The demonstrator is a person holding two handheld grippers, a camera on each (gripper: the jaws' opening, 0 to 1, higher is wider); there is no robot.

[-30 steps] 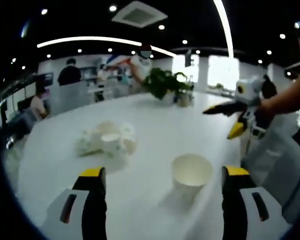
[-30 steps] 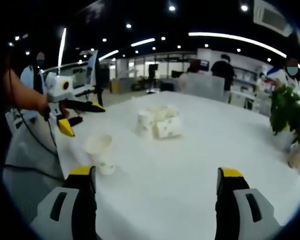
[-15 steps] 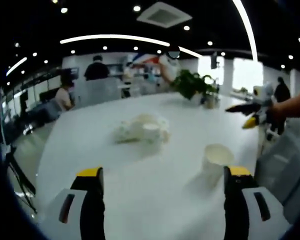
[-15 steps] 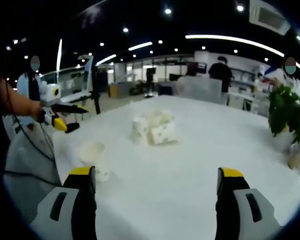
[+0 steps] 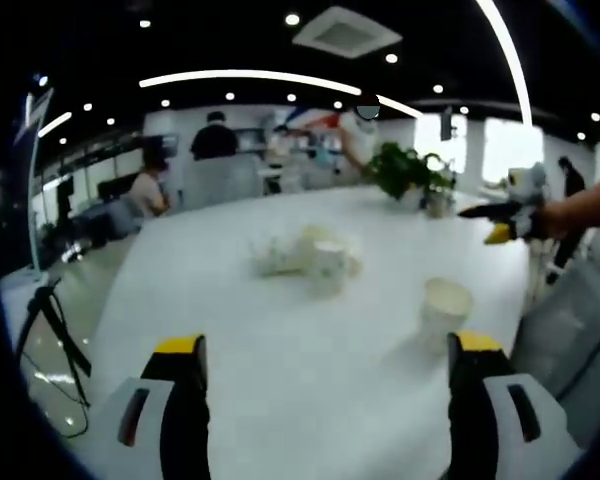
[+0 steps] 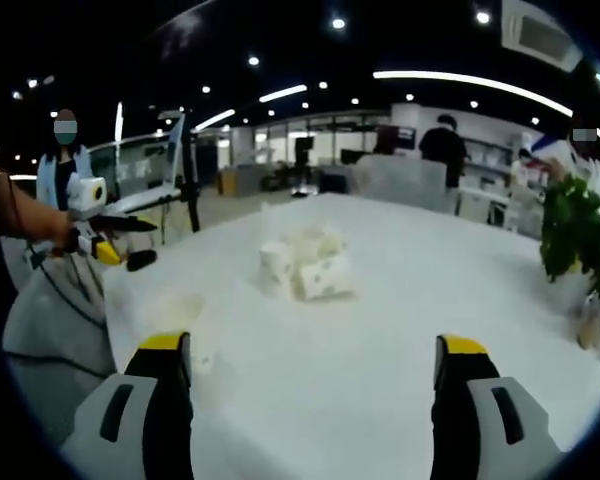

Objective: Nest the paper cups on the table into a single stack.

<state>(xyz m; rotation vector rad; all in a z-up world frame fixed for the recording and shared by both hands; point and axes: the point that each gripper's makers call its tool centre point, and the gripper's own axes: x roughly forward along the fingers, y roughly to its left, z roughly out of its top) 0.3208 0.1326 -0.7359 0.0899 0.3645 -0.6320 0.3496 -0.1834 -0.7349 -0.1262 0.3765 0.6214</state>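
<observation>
A large white table (image 5: 280, 350) spreads ahead of both grippers, its near part bare in each view; in the left gripper view its left edge curves away above a grey floor, and in the right gripper view its left edge falls off beside a pale chair (image 6: 50, 330). People sit and stand well beyond the far edge.

A potted plant (image 5: 405, 172) stands near the far edge in the left gripper view; in the right gripper view it (image 6: 578, 235) sits by the right edge.

Toward the middle of the table a cluster of paper cups (image 5: 310, 258) lies bunched together, some tipped on their sides and one upright at the front; the right gripper view shows the same cluster (image 6: 305, 265). What they hold cannot be told.

A single paper cup (image 5: 445, 305) stands upright apart from the cluster, near the table's right side, mouth up and looking empty. In the right gripper view it (image 6: 185, 315) is a blurred pale shape just above the left jaw.

The left gripper (image 5: 325, 350) has its jaws spread wide with nothing between them, above bare table. The right gripper (image 6: 315, 350) is likewise spread and empty. Each appears small in the other's view, held beyond the table edge.
</observation>
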